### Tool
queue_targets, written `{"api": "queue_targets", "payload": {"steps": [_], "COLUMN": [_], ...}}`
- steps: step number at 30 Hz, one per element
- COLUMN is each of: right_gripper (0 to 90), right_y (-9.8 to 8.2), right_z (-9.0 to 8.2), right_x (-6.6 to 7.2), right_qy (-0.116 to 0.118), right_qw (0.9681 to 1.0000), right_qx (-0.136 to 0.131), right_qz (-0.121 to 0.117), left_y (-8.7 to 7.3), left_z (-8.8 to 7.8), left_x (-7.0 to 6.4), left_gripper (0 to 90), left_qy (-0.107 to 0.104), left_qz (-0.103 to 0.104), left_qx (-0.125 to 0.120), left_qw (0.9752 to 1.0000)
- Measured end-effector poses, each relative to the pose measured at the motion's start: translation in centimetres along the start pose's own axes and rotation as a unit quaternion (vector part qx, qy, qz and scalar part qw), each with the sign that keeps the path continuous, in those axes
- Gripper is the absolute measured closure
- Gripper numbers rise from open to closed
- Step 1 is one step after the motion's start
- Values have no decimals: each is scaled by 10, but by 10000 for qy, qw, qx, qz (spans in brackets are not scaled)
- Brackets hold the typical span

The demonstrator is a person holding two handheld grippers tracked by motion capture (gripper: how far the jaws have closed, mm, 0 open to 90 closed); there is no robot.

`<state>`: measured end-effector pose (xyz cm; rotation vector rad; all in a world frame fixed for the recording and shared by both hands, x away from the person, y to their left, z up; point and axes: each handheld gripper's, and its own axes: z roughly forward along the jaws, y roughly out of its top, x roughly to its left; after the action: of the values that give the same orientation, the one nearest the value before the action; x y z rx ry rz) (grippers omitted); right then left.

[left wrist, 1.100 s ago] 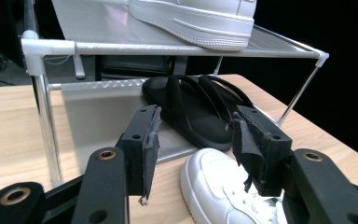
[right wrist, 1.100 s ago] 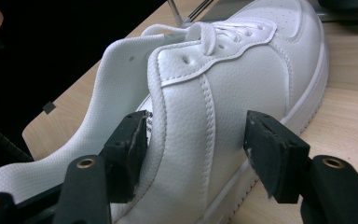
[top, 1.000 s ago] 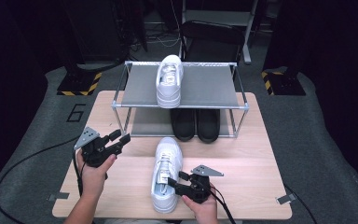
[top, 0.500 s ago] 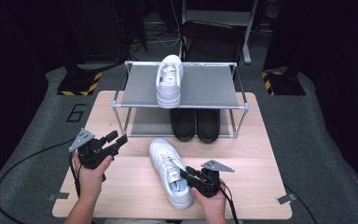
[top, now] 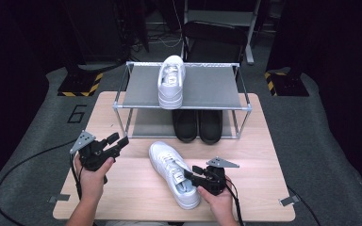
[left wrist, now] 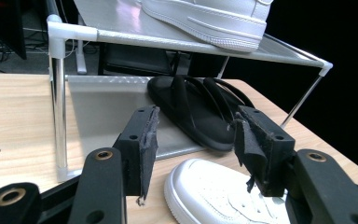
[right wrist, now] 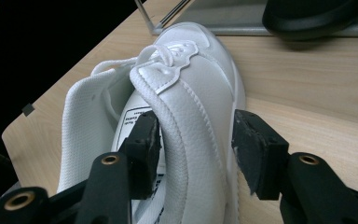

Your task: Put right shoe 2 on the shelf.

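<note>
A white sneaker (top: 169, 167) lies on the wooden table (top: 259, 188), toe toward the back left and heel at the front right. My right gripper (top: 191, 173) straddles the sneaker (right wrist: 186, 93) at its collar: one jaw sits inside the opening and the other stands just outside the side wall. Its jaws have just been opening, with that wall still between them and not pinched. My left gripper (top: 118, 140) hovers open to the left of the toe with nothing in it. In the left gripper view its jaws (left wrist: 193, 135) frame the toe (left wrist: 214, 196).
A two-level metal rack (top: 217, 87) stands at the back of the table. A second white sneaker (top: 171, 80) rests on its top shelf, and a pair of black sandals (top: 198, 125) on the lower one. Cables trail off the table's front edge.
The sneaker has swung from pointing straight at the rack to lying slantwise, its heel dragged right. My right gripper went right with it. The left gripper stayed put.
</note>
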<state>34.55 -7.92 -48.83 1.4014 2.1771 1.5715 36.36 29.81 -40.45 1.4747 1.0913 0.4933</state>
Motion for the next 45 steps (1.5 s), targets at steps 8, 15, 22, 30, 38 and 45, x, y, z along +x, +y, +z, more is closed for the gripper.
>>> {"api": "queue_targets", "payload": {"steps": [8,15,22,30,38,45], "right_gripper": [543,596,696,775,796,807], "right_y": [1,-1,-4,-8,-10,-11], "right_z": [4,6,4,0,0,-1], "right_x": [0,-3,-2,5,6,9], "right_qy": [-57,107,-28,-270,-297,-323], "right_qw": [9993,9992,9997,9993,9992,9990], "right_qx": [221,295,153,-106,-220,-287], "right_qz": [-293,-258,-172,-219,-149,-121], "left_y": [-1,-2,-2,-2,-3,-5], "left_z": [-1,-2,-2,-2,-5,-6], "left_x": [5,6,7,9,12,13], "left_gripper": [487,487,487,487,487,488], "left_qy": [40,72,75,108,149,155], "left_qz": [-46,-55,-82,-64,-137,-140], "left_qx": [-14,-37,-44,-11,-41,-31], "left_qw": [10000,10000,9999,9999,9998,9998]}}
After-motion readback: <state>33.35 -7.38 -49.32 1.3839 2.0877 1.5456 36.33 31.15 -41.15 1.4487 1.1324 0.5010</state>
